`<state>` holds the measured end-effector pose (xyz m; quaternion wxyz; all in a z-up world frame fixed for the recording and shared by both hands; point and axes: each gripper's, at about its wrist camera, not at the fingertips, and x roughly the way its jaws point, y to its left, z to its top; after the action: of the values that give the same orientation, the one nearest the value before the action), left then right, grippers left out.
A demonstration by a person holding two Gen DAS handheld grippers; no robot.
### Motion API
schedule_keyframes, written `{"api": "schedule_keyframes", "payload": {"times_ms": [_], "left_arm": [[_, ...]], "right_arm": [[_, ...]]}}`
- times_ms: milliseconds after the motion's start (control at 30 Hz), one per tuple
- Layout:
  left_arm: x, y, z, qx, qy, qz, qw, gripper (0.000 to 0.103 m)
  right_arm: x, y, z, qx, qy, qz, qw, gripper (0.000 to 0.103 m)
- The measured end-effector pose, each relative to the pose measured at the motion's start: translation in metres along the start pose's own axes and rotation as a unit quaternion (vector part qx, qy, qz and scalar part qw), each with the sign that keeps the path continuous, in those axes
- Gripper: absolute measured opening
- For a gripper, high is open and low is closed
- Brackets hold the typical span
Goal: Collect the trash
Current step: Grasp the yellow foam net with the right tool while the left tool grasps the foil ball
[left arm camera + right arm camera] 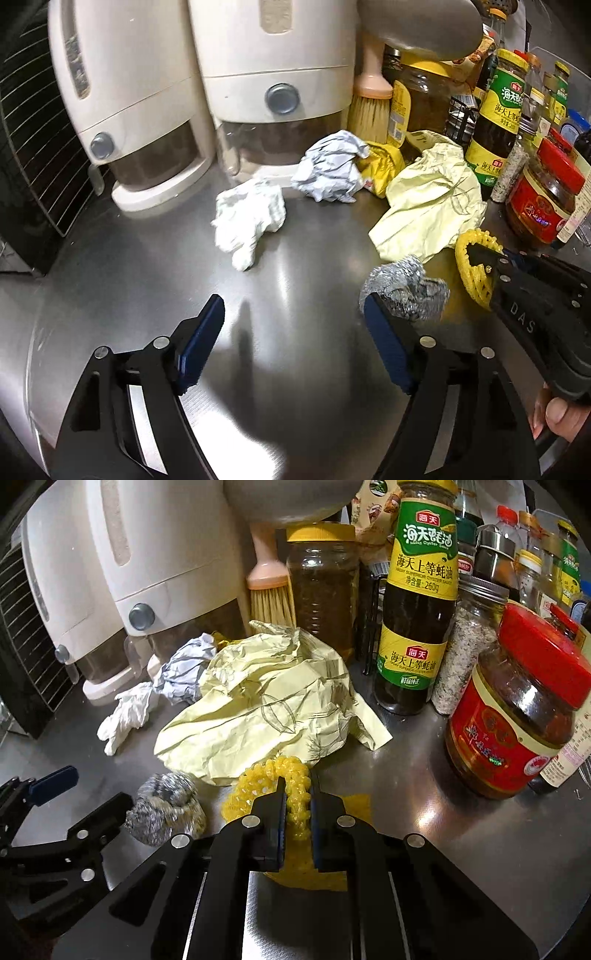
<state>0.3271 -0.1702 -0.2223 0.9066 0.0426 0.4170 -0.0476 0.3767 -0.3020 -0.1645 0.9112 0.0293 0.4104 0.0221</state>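
Right gripper (298,794) clamped on yellow foam net (291,775); jaws nearly together, net squeezed thin between the pads. Net: bright yellow, open lattice weave, looped, bulging out ahead of the fingertips and trailing back under them. Positioned at near centre of steel counter (413,775), just in front of pale green wrapper (266,709), touching or overlapping its near edge.

Left gripper (291,317) spread wide, nothing held. Blue pads (201,343) clear of all items; right-hand pad just beside foil ball (406,288), contact cannot be told.

Foil ball: silver, crumpled, roughly round, resting on counter left of the yellow net. Pale green wrapper: large, creased sheet with faint leaf line drawings, lying loosely domed. White tissue (251,218): crumpled, elongated, left of centre, apart from the other items. Grey-blue paper wad (330,168): tightly crumpled, farther back, touching a yellow wrapper (382,166) partly tucked behind the green sheet.

Background, far side: two white dispensers (266,81) at left, pink-handled brush (371,99) upright beside them, amber jar (321,590), oyster sauce bottle (419,602) with green and yellow label, spice shaker (469,642), red-lidded jar (517,709) at right. Black wire rack (33,147) at far left edge.
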Motion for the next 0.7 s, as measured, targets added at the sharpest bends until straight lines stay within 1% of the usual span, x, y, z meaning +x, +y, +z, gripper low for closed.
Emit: {"api": "schedule_keyframes", "payload": {"times_ms": [233,333,400,567,700], "left_arm": [[0.016,-0.016,0.014,0.009,0.003,-0.008,0.9999,0.074],[0.023,-0.023,0.018,0.018,0.006,-0.004,0.9998,0.074],[0.029,-0.024,0.021,0.017,0.011,-0.002,0.9998,0.073],[0.035,-0.025,0.026,0.016,0.013,-0.007,0.9998,0.073],[0.03,-0.028,0.026,0.023,0.009,-0.016,0.9996,0.074]], "right_arm": [[0.003,-0.008,0.006,0.007,0.014,0.012,1.0,0.011],[0.004,-0.009,0.008,0.006,0.027,0.013,1.0,0.011],[0.004,-0.012,0.011,0.017,0.033,0.021,0.999,0.011],[0.003,-0.018,0.012,0.024,0.029,0.021,0.999,0.011],[-0.005,-0.018,0.011,0.023,0.02,0.014,0.999,0.011]]}}
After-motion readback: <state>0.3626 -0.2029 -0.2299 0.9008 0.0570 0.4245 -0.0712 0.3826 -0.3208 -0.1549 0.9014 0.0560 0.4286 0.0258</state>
